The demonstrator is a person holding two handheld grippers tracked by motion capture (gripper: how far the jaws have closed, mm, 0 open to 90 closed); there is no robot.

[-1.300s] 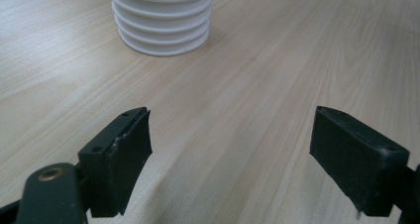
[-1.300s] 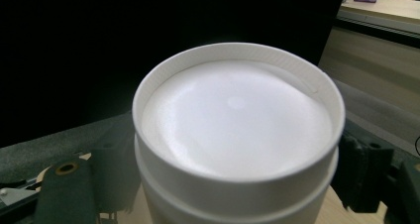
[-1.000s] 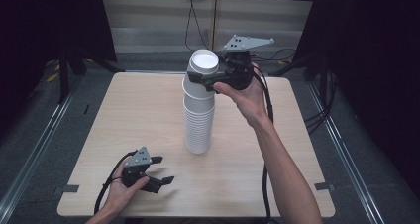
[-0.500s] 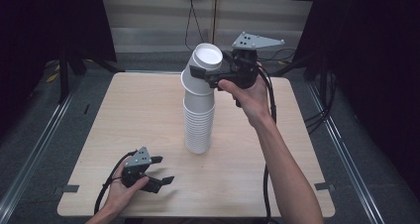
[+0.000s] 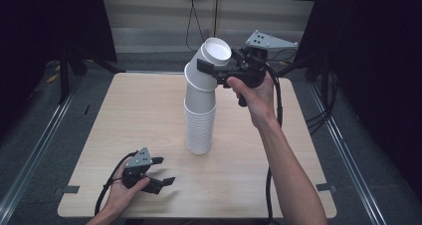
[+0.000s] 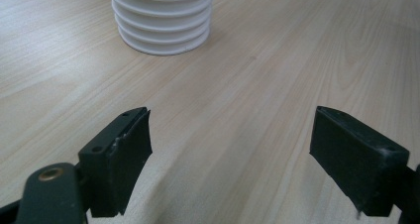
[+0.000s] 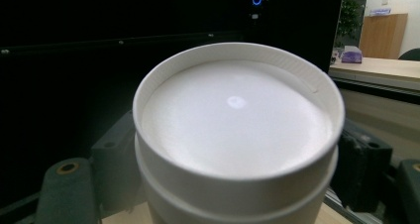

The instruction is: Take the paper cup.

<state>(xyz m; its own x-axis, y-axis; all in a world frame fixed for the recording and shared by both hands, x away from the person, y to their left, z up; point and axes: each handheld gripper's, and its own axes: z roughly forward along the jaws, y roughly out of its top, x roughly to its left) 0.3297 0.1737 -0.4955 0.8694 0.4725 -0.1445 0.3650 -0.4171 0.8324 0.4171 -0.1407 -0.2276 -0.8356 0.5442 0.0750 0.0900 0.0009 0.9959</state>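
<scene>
A tall stack of white paper cups (image 5: 200, 125) stands upside down in the middle of the wooden table (image 5: 139, 110). The top cups (image 5: 215, 56) lean off to the right, away from the straight stack. My right gripper (image 5: 214, 61) is shut on the uppermost of them, high above the table. In the right gripper view the cup's white bottom (image 7: 237, 120) sits between the two black jaws, with a second rim just under it. My left gripper (image 5: 165, 170) rests at the table's front left, open and holding nothing. Its own view shows the stack's base (image 6: 161, 21) a little ahead of the left gripper (image 6: 230, 149).
Bare wood lies all around the stack. Cables trail from both grippers over the table's front and right edges. Metal floor rails (image 5: 35, 150) run along both sides of the table, and dark curtains stand behind it.
My right gripper has risen a little and swung right, tilting the top cups out of line with the stack. The left gripper has stayed put.
</scene>
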